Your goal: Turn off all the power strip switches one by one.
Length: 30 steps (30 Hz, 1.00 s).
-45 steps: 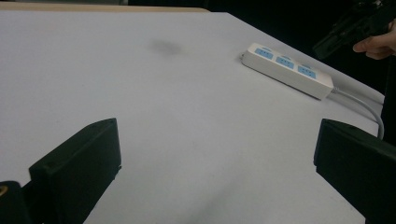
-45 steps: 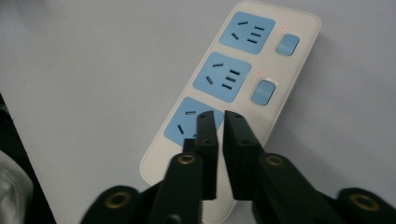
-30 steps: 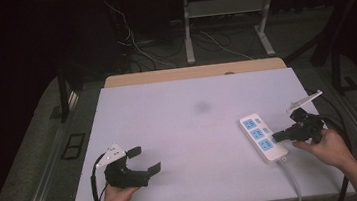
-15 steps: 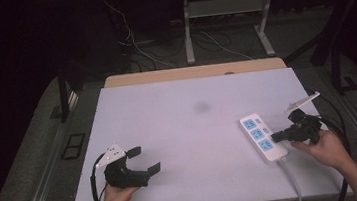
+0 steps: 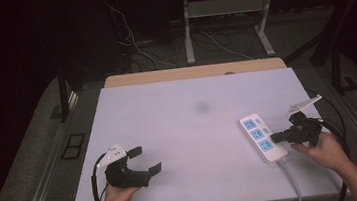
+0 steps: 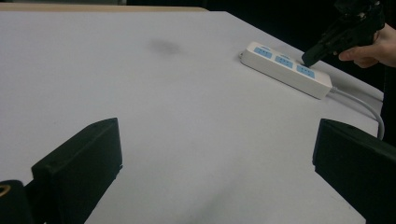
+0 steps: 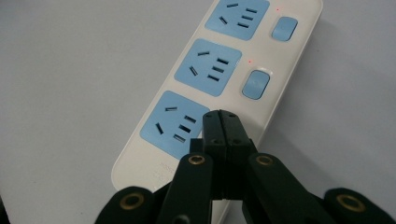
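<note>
Revealing red lights beside switches [image 7: 255, 84], the right hand-held gripper [image 7: 220, 115] view.

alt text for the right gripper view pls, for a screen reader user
The right gripper, jaws shut together, points its tip down at the near end of a white power strip lying on a pale table, beside the nearest of three blue sockets. The other two sockets each have a blue switch and a small red light alongside.
</note>
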{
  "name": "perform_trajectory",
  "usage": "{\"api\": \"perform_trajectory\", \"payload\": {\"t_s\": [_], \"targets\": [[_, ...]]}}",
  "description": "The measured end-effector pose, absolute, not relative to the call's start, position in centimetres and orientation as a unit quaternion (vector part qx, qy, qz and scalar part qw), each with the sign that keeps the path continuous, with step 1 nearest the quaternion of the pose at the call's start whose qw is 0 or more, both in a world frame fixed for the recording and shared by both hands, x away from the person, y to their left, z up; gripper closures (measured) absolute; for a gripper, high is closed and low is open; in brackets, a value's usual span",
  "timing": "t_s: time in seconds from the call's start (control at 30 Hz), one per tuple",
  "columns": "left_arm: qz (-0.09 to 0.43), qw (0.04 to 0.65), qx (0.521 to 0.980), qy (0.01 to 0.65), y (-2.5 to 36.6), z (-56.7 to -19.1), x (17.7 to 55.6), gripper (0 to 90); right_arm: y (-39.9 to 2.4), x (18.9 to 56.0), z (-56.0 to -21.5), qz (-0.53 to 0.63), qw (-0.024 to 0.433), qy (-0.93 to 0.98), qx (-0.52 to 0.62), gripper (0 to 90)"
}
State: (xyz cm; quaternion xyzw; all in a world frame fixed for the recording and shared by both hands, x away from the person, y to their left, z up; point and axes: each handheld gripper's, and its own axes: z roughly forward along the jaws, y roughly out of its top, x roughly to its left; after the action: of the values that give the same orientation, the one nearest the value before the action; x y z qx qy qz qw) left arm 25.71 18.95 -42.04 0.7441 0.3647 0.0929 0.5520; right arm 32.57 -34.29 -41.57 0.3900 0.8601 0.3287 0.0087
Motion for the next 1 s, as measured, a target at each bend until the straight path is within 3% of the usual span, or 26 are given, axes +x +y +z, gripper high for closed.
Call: {"api": "perform_trajectory", "payload": {"t_s": [0.47,1.0], "targets": [[0.096,0.546,0.754,0.353,18.5,-42.1,26.2,0.4,-34.1,32.3,-41.6,0.322,0.022,0.862,0.391,90.0],[0.097,0.534,0.772,0.332,17.6,-41.9,26.0,0.9,-34.2,32.2,-41.4,0.334,-0.004,0.859,0.388,90.0]]}}
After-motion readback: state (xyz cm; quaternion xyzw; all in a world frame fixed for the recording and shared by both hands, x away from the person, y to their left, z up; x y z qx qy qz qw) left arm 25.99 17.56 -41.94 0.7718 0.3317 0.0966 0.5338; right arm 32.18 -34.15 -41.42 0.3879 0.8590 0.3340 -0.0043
